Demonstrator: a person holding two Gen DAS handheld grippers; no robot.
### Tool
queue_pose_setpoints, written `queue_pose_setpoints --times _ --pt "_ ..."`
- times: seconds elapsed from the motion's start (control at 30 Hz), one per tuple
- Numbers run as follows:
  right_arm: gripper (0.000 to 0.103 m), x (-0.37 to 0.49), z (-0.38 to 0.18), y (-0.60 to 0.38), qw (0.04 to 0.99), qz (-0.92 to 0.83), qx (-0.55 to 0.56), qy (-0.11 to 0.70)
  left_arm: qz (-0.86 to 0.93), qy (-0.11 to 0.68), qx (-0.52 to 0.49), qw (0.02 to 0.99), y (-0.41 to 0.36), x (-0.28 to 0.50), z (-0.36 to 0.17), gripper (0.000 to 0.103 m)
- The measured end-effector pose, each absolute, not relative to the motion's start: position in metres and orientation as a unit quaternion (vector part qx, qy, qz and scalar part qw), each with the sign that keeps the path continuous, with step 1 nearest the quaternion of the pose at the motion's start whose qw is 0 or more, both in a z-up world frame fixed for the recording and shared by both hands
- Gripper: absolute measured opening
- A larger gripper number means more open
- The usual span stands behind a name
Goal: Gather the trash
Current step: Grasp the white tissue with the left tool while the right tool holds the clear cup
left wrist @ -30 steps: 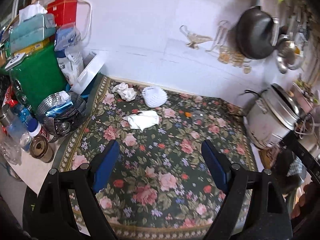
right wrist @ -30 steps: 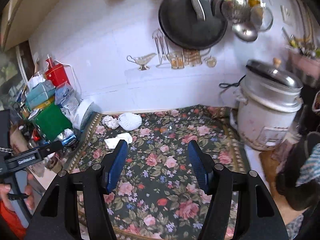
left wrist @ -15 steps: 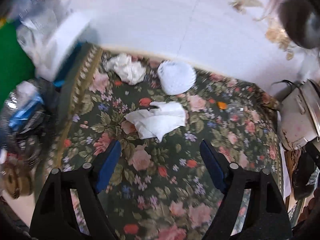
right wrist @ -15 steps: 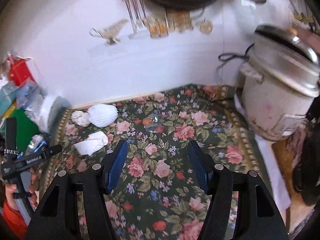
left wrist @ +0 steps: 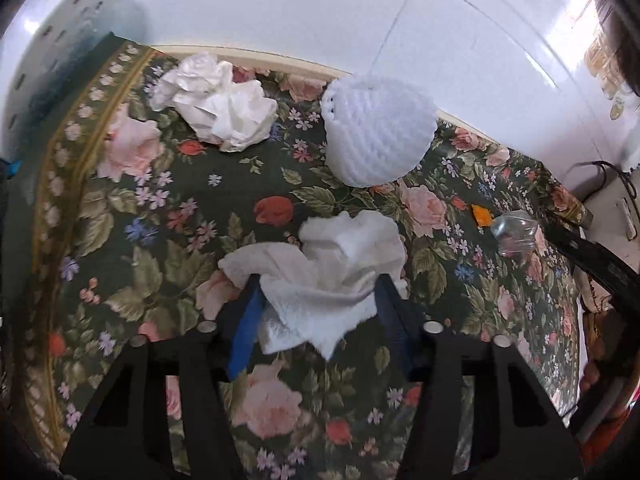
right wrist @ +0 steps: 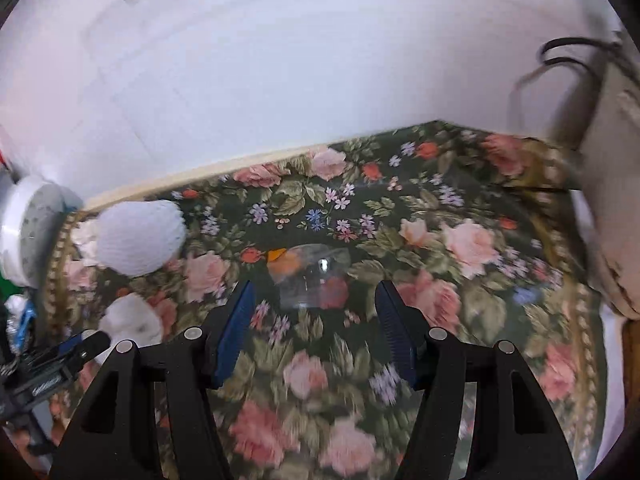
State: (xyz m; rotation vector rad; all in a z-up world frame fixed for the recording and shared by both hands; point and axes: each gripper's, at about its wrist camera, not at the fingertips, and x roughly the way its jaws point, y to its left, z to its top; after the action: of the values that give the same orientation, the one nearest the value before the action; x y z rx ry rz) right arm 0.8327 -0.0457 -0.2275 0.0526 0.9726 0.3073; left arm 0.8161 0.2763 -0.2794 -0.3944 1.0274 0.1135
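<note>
left tool (left wrist: 316,300) straddling crumpled tissue (left wrist: 332,276), right tool (right wrist: 316,304) over clear plastic cup (right wrist: 316,280)

The surface (left wrist: 132,216) wears a dark floral cloth — on it lie two crumpled tissues (left wrist: 216,100) (left wrist: 332,268), a white foam net (left wrist: 378,128), an orange scrap (left wrist: 481,214) and clear plastic (right wrist: 310,278).

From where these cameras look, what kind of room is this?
Probably a home kitchen counter: a floral tablecloth against a white tiled wall, and what looks like a cooker with its cord.
</note>
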Motion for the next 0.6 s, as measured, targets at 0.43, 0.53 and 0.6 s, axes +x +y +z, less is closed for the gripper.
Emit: queue_pose_setpoints --times 0.43,0.53,0.6 --pt "0.057 0.858 -0.267 -0.015 0.861 0.149 -0.008 0.486 0.055 0.495 -0.193 0.845 0.279 0.816 -0.285 0.009" --pt "0.057 0.846 -0.255 -0.019 0.866 0.158 0.001 0.475 0.054 0.487 -0.179 0.853 0.273 0.809 -0.271 0.008" --pt "0.057 0.836 -0.245 -0.023 0.868 0.162 0.004 0.469 0.053 0.478 -0.168 0.861 0.268 0.803 -0.258 0.008"
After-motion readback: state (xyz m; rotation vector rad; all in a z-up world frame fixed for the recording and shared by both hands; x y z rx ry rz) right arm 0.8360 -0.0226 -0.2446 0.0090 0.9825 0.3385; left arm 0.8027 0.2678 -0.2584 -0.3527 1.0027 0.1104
